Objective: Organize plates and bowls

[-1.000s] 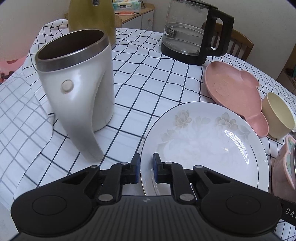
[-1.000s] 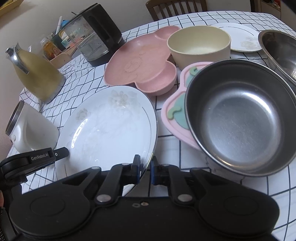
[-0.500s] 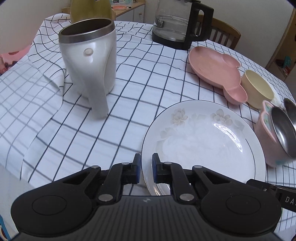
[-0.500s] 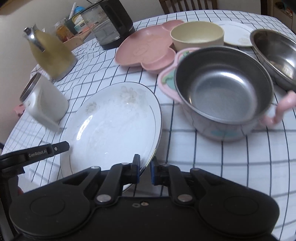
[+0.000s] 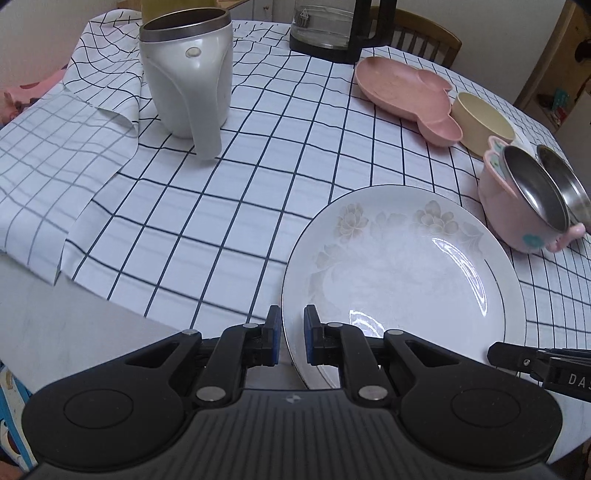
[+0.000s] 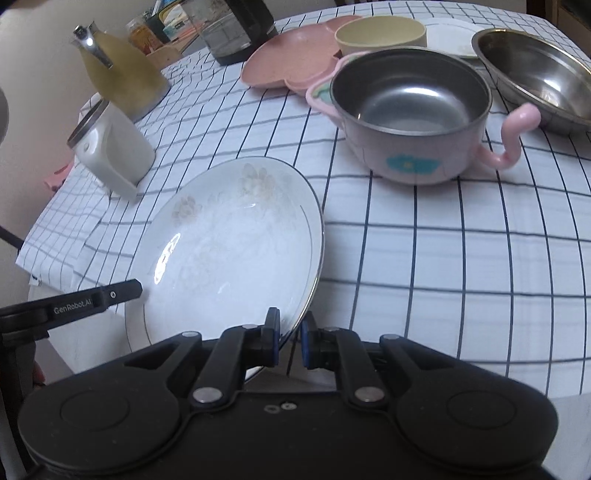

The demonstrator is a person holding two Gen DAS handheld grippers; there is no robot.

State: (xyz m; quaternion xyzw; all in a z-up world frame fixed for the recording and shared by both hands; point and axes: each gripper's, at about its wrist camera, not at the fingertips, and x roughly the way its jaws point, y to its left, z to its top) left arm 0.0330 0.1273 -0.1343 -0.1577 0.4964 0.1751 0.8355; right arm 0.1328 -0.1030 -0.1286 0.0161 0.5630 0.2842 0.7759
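A large white plate with a pale flower print [image 5: 402, 273] [image 6: 229, 254] is held over the near part of the checked tablecloth. My left gripper [image 5: 292, 338] is shut on its near left rim. My right gripper [image 6: 289, 341] is shut on its near right rim. A pink bear-shaped plate [image 5: 402, 88] [image 6: 291, 66], a cream bowl [image 5: 480, 122] [image 6: 380, 35], a pink-handled steel bowl [image 5: 524, 199] [image 6: 413, 118] and a wide steel bowl [image 6: 535, 77] sit further back. A small white plate [image 6: 450, 35] lies behind them.
A white steel-rimmed mug [image 5: 188, 77] [image 6: 110, 147] stands at the left. A glass kettle with a black handle [image 5: 332, 29] [image 6: 236, 33] and a yellow jug [image 6: 118, 77] stand at the back. The table edge [image 5: 74, 325] is close at the near left.
Both grippers have pulled back toward the near table edge with the white plate. The mug, pink plate and bowls now look further away.
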